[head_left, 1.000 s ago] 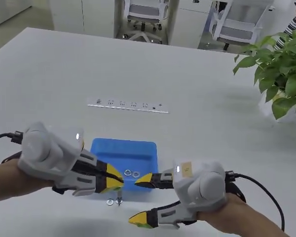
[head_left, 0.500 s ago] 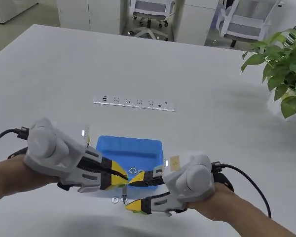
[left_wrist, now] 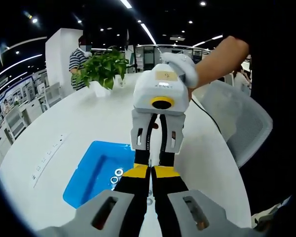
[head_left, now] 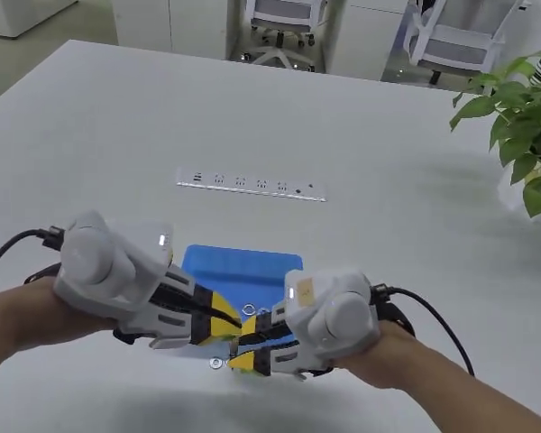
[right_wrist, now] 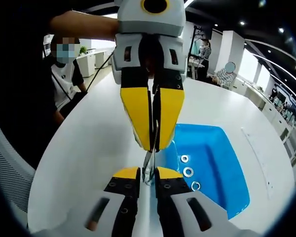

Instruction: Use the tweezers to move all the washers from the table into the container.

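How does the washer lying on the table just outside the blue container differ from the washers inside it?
The washer on the table lies on the white tabletop, just outside the near wall of the blue container; the washers in the container lie on its blue floor. The washer on the table is alone, while the washers in the container number three, in a loose row. All are small, flat metal rings lying flat.

Left claw [head_left: 221, 317] and right claw [head_left: 242, 354] meet tip to tip, both sets of jaws closed on the tweezers [right_wrist: 150, 163].
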